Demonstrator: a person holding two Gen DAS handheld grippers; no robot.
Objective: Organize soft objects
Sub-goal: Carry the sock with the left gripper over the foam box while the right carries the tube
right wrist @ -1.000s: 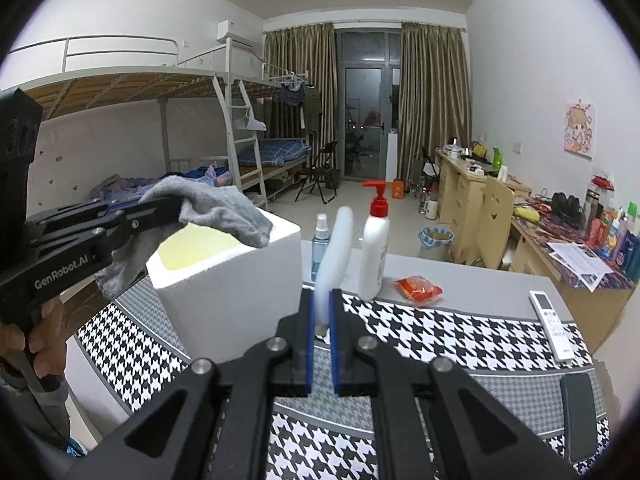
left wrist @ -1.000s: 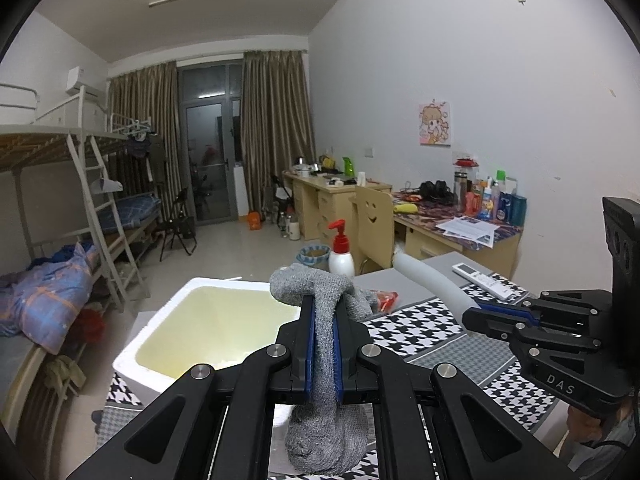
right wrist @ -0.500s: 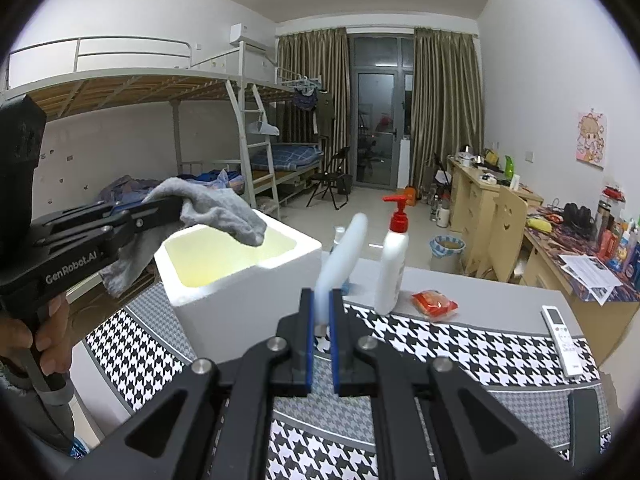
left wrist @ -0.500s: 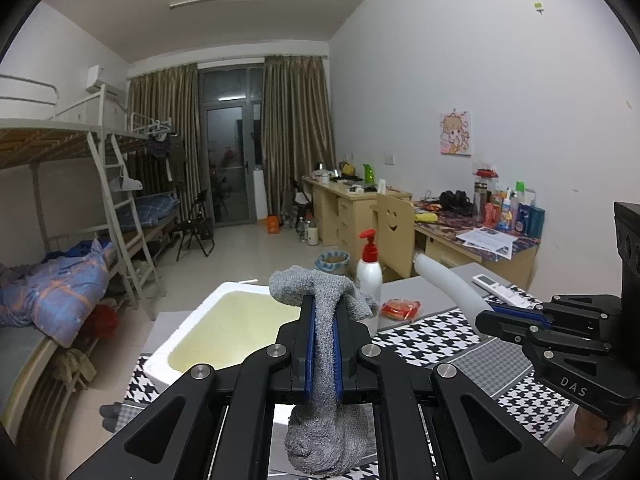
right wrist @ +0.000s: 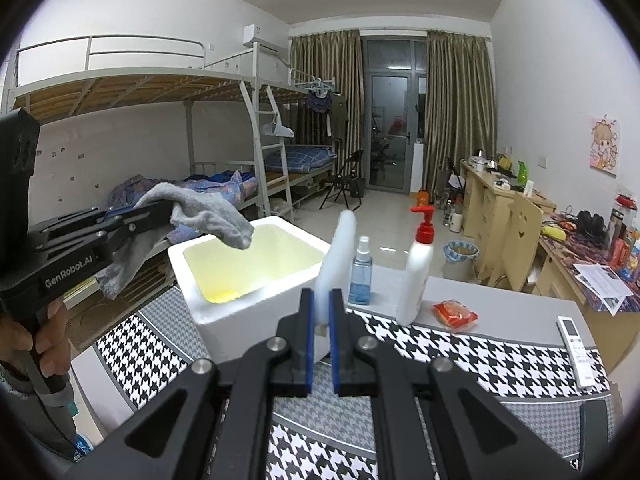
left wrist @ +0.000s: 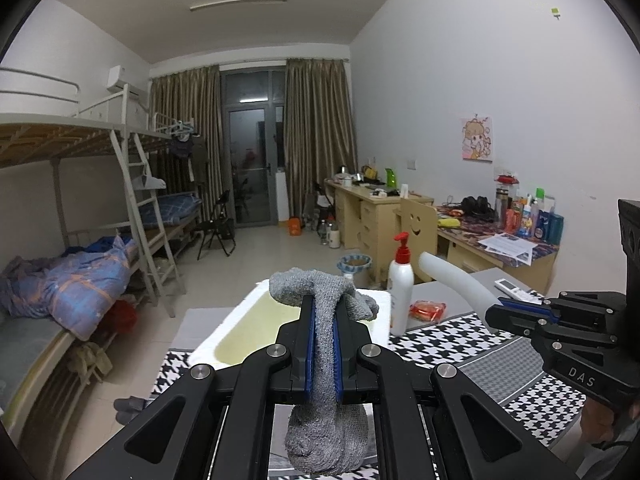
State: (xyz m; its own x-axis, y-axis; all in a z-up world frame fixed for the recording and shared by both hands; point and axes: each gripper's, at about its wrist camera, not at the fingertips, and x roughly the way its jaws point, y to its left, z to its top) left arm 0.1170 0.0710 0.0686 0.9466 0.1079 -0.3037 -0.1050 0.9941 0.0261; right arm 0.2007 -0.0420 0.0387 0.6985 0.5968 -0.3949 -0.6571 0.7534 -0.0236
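Observation:
My left gripper (left wrist: 323, 312) is shut on a grey sock (left wrist: 325, 420) that hangs above and below the jaws; in the right wrist view the left gripper (right wrist: 160, 212) holds the sock (right wrist: 208, 216) above the left rim of a white foam box (right wrist: 256, 312). The box (left wrist: 240, 320) stands on the table with a yellowish inside. My right gripper (right wrist: 321, 304) is shut on a white foam strip (right wrist: 340, 248) that sticks up beside the box's right side. In the left wrist view the right gripper (left wrist: 504, 304) and strip (left wrist: 456, 280) sit at the right.
A white pump bottle with red cap (right wrist: 418, 272), a blue spray bottle (right wrist: 361, 272), a red packet (right wrist: 454, 314) and a white remote (right wrist: 576, 344) lie on the houndstooth-covered table (right wrist: 480, 364). Bunk beds stand left, desks right.
Both grippers have risen and pulled back a little; the box looks lower and farther. The sock now hangs over the box's left rim. Both grips are unchanged.

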